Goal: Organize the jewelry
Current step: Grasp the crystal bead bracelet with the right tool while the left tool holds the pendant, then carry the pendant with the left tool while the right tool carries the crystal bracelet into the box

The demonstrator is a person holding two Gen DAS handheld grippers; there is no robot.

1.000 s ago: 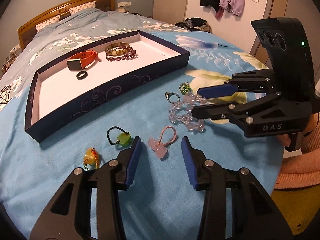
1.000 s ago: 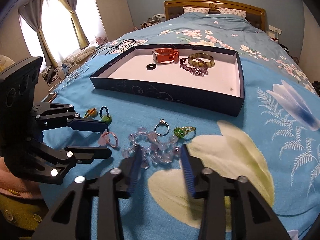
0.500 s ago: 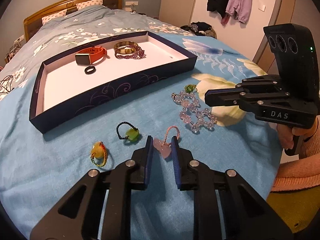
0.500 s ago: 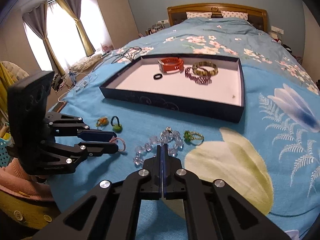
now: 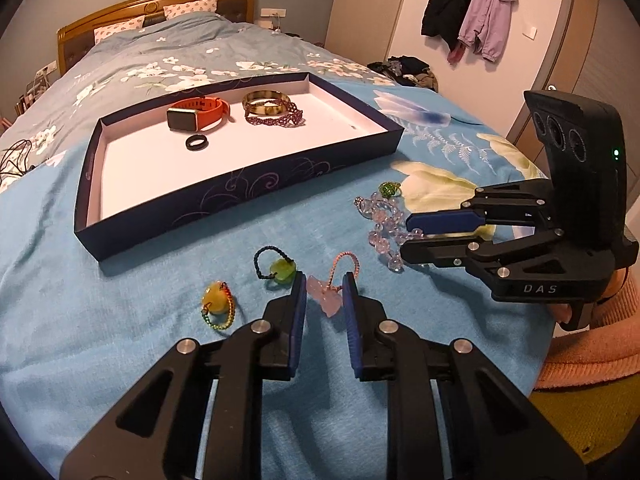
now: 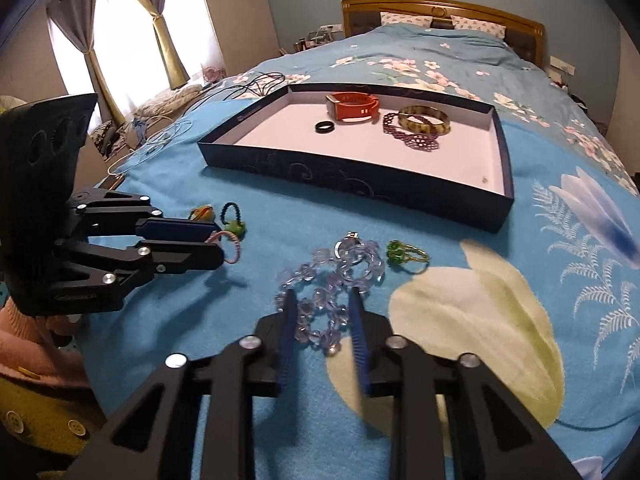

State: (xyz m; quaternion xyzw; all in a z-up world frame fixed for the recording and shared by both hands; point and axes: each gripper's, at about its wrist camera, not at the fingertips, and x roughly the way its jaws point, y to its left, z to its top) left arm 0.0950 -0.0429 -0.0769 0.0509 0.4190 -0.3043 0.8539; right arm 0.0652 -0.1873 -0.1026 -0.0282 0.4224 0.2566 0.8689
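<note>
A dark blue tray (image 5: pixel 240 196) on the bed holds an orange watch (image 5: pixel 196 114), a black ring (image 5: pixel 196 143), a bangle (image 5: pixel 266 103) and a dark red bracelet (image 5: pixel 280 120). My left gripper (image 5: pixel 323 300) is open a little, its fingers on either side of a pink pendant ring (image 5: pixel 326 298) lying on the blanket. My right gripper (image 6: pixel 322 320) is open around the near end of a clear bead bracelet (image 6: pixel 328 280). It also shows in the left wrist view (image 5: pixel 408 230). A silver ring (image 6: pixel 350 240) and a green ring (image 6: pixel 400 254) lie beside the beads.
A green stone ring (image 5: pixel 280 268) and a yellow stone ring (image 5: pixel 216 300) lie left of the left gripper. Cables (image 6: pixel 168 140) lie at the bed's left edge. A wardrobe with hanging clothes (image 5: pixel 472 12) stands beyond the bed.
Both grippers closed half a second ago and have opened again. The left gripper now sits around the pink pendant ring; the right sits around the bead bracelet's near end.
</note>
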